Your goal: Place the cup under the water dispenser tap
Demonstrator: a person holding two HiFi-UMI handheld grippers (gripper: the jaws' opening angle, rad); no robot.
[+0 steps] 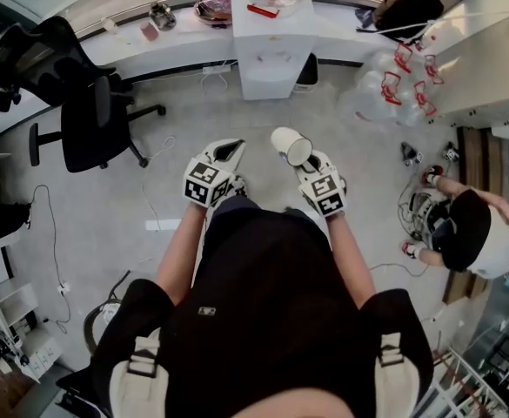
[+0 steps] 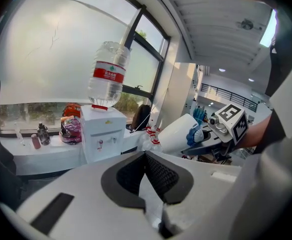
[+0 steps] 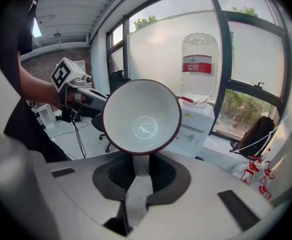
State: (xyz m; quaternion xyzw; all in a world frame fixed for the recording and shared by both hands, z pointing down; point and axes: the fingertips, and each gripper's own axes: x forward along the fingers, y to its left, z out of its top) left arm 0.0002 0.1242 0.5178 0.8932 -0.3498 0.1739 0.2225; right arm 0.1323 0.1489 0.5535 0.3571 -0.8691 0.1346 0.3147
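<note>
Carrying the cup [image 3: 142, 116] through the air, well apart from the water dispenser [image 3: 198, 126].
The right claw [image 3: 141, 165] was clamped on the white cup just below its red rim, and the cup lay tipped on its side, mouth facing back along the claw. Just beside it, the left claw [image 2: 146, 158] was pinched together with nothing in it. Ahead, by the window, stood the white dispenser with its big bottle [image 2: 108, 74] upended on top.

On the water dispenser [image 3: 198, 125], the bottle [image 3: 199, 88] wears a red label [image 3: 199, 64]; its white print is too small to read.
</note>
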